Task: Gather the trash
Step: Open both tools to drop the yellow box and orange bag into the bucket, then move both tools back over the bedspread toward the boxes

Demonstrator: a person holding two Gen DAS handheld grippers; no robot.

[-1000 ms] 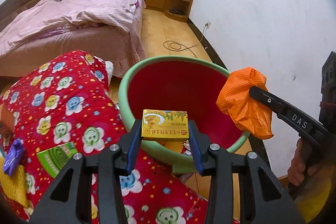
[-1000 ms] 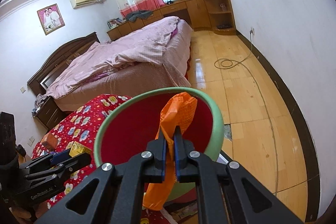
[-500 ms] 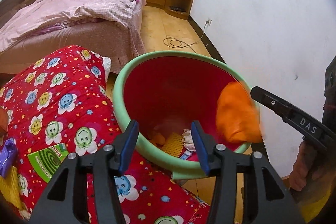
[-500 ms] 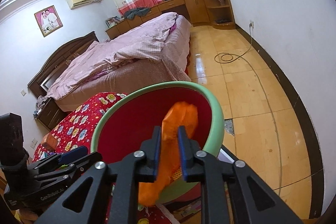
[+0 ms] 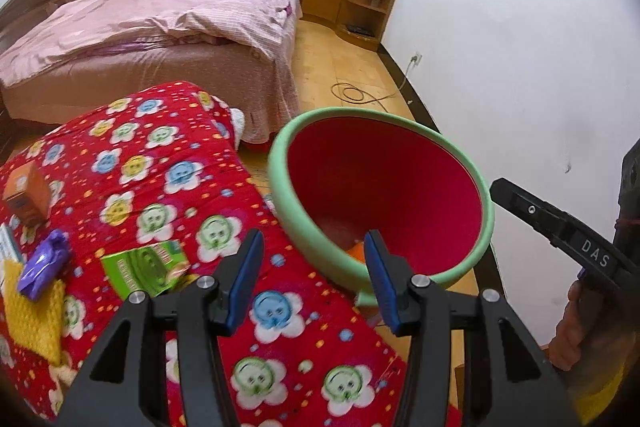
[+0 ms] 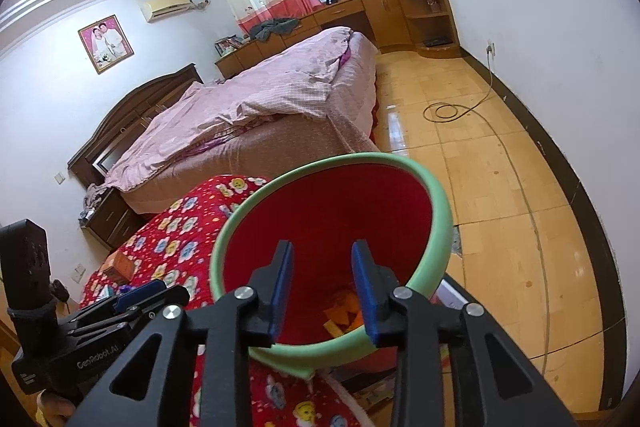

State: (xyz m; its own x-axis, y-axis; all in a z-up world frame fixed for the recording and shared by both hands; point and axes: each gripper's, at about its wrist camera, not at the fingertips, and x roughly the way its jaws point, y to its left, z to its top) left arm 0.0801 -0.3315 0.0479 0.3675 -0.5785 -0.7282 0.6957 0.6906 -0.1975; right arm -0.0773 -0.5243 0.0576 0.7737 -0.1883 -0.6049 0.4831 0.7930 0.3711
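Both claws released and empty, right claw just opened above bin; left claw beside it.

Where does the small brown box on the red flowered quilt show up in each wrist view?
Left wrist: brown box at the far left edge, on the red flowered quilt.
Right wrist: brown box lower left, just above the left gripper.
Shared landmark: the green-rimmed red bin beside the quilt.
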